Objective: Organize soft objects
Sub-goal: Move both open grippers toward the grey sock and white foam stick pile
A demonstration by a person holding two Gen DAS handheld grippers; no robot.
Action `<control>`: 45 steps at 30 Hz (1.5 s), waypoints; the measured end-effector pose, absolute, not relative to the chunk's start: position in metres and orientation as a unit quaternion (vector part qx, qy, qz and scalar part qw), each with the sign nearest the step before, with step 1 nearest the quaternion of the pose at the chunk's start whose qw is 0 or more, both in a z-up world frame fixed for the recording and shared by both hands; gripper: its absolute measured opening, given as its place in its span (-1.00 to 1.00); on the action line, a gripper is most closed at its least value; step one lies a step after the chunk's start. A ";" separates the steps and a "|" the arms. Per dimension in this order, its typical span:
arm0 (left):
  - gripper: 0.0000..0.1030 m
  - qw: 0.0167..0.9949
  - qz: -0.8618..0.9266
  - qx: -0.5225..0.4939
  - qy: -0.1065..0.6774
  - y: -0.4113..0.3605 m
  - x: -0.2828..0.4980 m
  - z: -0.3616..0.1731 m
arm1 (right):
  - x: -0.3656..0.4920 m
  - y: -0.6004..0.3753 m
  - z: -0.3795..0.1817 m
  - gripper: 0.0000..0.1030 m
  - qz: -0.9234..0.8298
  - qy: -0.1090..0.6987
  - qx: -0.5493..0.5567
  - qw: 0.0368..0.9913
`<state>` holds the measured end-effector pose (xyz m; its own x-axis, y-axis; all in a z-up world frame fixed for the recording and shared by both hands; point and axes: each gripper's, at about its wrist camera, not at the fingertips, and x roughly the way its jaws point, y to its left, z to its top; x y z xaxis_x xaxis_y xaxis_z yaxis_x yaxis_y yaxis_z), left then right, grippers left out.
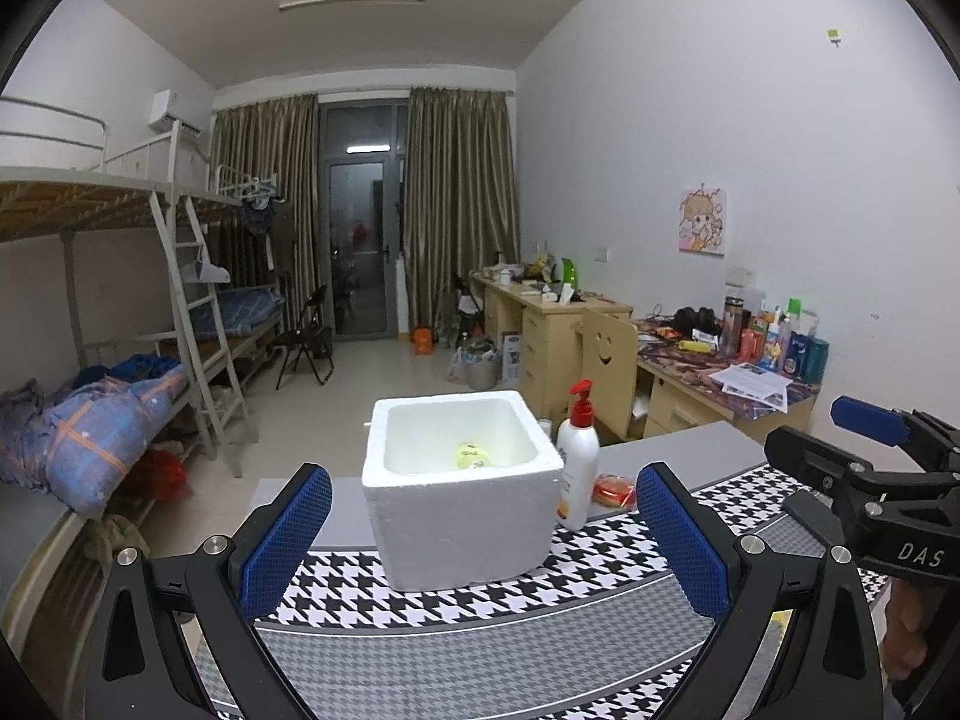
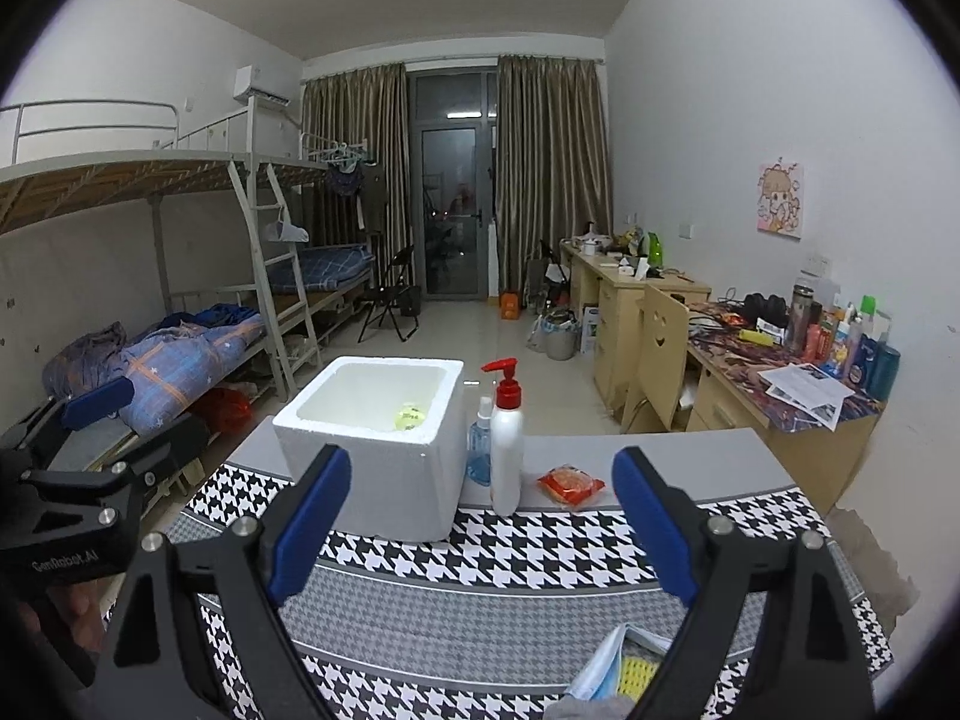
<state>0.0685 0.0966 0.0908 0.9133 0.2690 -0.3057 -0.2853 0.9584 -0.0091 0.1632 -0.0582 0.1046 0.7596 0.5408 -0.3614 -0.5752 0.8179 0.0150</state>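
A white foam box (image 1: 462, 516) (image 2: 372, 456) stands on the houndstooth cloth with a small yellow soft object (image 1: 471, 456) (image 2: 411, 417) inside it. A red-orange packet (image 1: 613, 489) (image 2: 570, 485) lies on the table to the right of the box. A blue, white and yellow soft item (image 2: 624, 669) lies at the near edge under my right gripper. My left gripper (image 1: 483, 546) is open and empty, in front of the box. My right gripper (image 2: 483, 528) is open and empty, and also shows at the right of the left wrist view (image 1: 870, 438).
A white pump bottle with a red top (image 1: 577, 462) (image 2: 506, 450) and a small blue spray bottle (image 2: 480, 450) stand right of the box. Bunk beds (image 2: 180, 324) are on the left, cluttered desks (image 2: 780, 372) and a chair on the right.
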 end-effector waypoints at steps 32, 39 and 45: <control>0.98 0.984 0.046 -0.032 0.167 0.036 0.051 0.048 | 0.134 -0.119 0.067 0.79 0.232 0.179 -0.050 0.955; 0.98 0.987 0.035 -0.016 0.154 0.024 0.049 0.044 | 0.129 -0.124 0.059 0.79 0.229 0.179 -0.054 0.955; 0.98 0.985 0.002 -0.027 0.169 0.014 0.054 0.034 | 0.129 -0.135 0.053 0.79 0.214 0.183 -0.045 0.958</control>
<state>0.0540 0.0138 0.0339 0.9428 -0.0047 -0.3335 -0.0134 0.9986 -0.0519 0.1285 -0.1346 0.0528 0.8410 0.3945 -0.3703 -0.4273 0.9041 -0.0073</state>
